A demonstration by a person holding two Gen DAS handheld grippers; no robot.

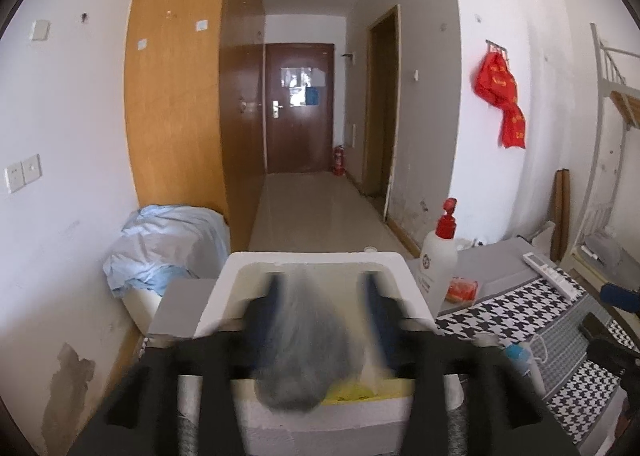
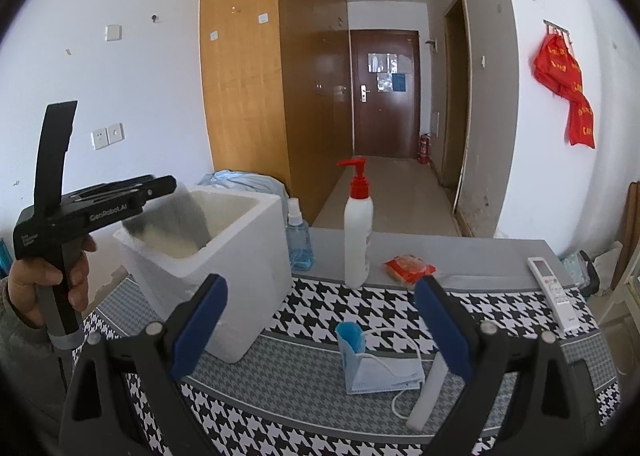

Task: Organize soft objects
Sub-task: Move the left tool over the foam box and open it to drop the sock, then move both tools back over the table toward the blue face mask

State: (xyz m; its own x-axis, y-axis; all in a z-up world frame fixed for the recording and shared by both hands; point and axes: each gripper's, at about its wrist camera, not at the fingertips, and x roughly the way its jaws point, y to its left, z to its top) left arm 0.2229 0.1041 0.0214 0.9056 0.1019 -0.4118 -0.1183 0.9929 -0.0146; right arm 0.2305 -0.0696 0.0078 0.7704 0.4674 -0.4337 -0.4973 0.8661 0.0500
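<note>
A white foam box (image 1: 316,268) (image 2: 240,240) stands on the table's left side. My left gripper (image 1: 324,296) (image 2: 160,196) hovers over the box's opening; its jaws stand wide apart. A blurred grey soft object (image 1: 304,360) (image 2: 176,224) sits between and below them, over the box, and I cannot tell if it touches a finger. Something yellow (image 1: 356,392) lies inside the box. My right gripper (image 2: 320,320) is open and empty above a folded blue face mask (image 2: 372,368) on the houndstooth cloth (image 2: 320,296).
A white pump bottle (image 2: 358,232) (image 1: 438,256), a blue spray bottle (image 2: 298,240), a red packet (image 2: 408,266) and a white remote (image 2: 554,290) stand along the table's back. A white foam strip (image 2: 428,396) lies beside the mask. A blue-covered bundle (image 1: 168,244) sits at left.
</note>
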